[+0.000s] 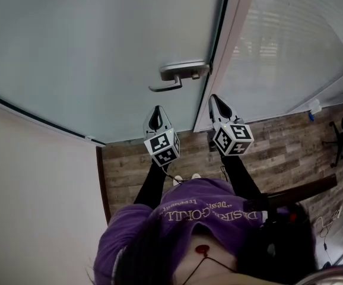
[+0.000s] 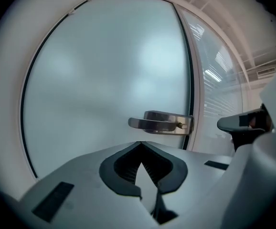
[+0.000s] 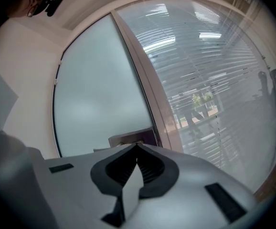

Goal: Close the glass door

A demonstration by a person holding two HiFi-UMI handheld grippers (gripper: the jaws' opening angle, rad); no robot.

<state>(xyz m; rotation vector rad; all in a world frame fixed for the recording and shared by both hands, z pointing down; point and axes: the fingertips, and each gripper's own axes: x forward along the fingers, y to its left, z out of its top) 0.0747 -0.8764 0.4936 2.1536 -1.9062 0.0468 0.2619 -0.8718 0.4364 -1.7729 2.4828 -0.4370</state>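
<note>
Glass door (image 1: 100,46), frosted, stands straight ahead, its edge against the white frame (image 1: 231,46). Left hand-held gripper (image 1: 156,114) and right hand-held gripper (image 1: 216,104) are both clenched on nothing, just short of the metal handle (image 1: 180,76).

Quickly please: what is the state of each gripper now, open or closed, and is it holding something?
Left gripper: closed, holding nothing, not touching the door handle.
Right gripper: closed, holding nothing.
</note>
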